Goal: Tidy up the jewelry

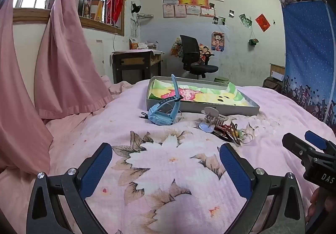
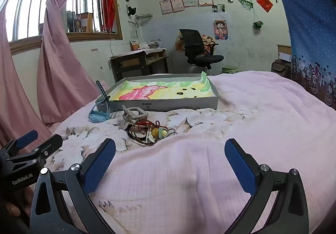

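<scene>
Watch [image 1: 162, 111]: on the bed just before the tray's [image 1: 220, 108] near left corner; light, stiff case, I'd pinch its strap. Clip [image 1: 213, 118] and corded beads [image 2: 151, 131] beside: light, tangle-prone. Left gripper [image 1: 166, 162] and right gripper [image 2: 170, 158] spread wide, empty.

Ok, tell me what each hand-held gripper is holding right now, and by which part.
Nothing is held. The left hand-held gripper and the right hand-held gripper both stand open over the bedspread, short of the blue watch and the bracelet pile.
</scene>
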The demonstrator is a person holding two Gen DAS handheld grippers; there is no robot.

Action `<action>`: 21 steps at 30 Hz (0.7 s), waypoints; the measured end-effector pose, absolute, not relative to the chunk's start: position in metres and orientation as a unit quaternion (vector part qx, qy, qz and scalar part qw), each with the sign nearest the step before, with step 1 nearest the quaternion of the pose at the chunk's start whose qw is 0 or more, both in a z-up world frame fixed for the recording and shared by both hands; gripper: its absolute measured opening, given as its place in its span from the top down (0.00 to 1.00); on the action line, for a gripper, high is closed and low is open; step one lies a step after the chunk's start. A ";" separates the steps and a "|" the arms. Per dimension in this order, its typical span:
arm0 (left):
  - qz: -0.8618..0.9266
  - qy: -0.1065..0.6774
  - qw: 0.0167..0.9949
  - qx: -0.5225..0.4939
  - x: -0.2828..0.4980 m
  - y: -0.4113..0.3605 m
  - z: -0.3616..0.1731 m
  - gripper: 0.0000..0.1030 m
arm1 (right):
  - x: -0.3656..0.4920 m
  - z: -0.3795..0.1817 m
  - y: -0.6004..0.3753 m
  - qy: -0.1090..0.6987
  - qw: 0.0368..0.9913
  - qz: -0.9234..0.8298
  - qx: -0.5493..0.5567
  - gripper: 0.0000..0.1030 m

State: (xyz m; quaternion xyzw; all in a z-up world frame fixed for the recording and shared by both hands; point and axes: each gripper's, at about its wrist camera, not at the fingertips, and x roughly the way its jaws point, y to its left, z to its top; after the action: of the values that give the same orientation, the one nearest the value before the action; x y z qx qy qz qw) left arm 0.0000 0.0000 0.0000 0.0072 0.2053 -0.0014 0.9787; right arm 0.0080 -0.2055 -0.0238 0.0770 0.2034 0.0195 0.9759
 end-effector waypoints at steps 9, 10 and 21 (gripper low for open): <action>-0.002 0.205 0.979 0.005 0.000 0.000 0.000 0.00 | 0.008 -0.024 -0.206 0.204 0.976 0.020 0.075 0.01; -0.002 0.205 0.979 0.005 0.000 0.000 0.000 0.00 | 0.007 -0.023 -0.206 0.204 0.976 0.020 0.075 0.01; -0.002 0.205 0.979 0.006 0.000 0.000 0.000 0.00 | 0.008 -0.023 -0.205 0.206 0.975 0.021 0.075 0.01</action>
State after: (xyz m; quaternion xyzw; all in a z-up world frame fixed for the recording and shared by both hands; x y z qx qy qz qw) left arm 0.0000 0.0001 0.0000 0.0055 0.2049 -0.0018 0.9788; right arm 0.0081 -0.2055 -0.0234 0.0751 0.2059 0.0205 0.9755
